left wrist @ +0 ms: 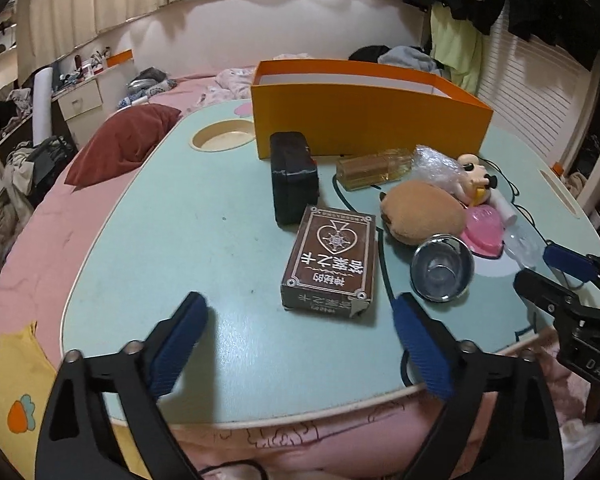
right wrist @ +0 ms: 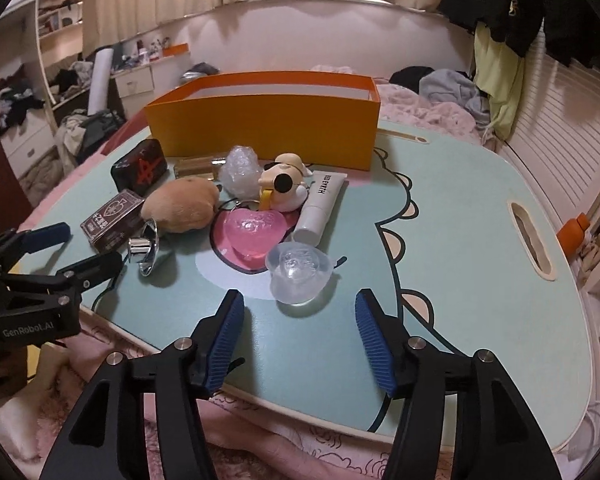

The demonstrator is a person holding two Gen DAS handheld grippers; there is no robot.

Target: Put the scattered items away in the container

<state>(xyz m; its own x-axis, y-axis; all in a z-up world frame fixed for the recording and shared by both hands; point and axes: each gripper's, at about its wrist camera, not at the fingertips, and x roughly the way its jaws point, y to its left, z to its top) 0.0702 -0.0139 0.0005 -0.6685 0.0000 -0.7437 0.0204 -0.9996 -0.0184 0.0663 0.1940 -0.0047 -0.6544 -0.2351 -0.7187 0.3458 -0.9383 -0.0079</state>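
Lying scattered on the pale green tabletop, the items are grouped just near of the orange container, which is set at the far side. A brown card box, a tan plush, a pink heart and a clear heart lid are seen among them. The left gripper and right gripper are held wide apart, nothing being gripped.

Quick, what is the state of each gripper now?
Left gripper: jaws open, holding nothing.
Right gripper: jaws open, holding nothing.
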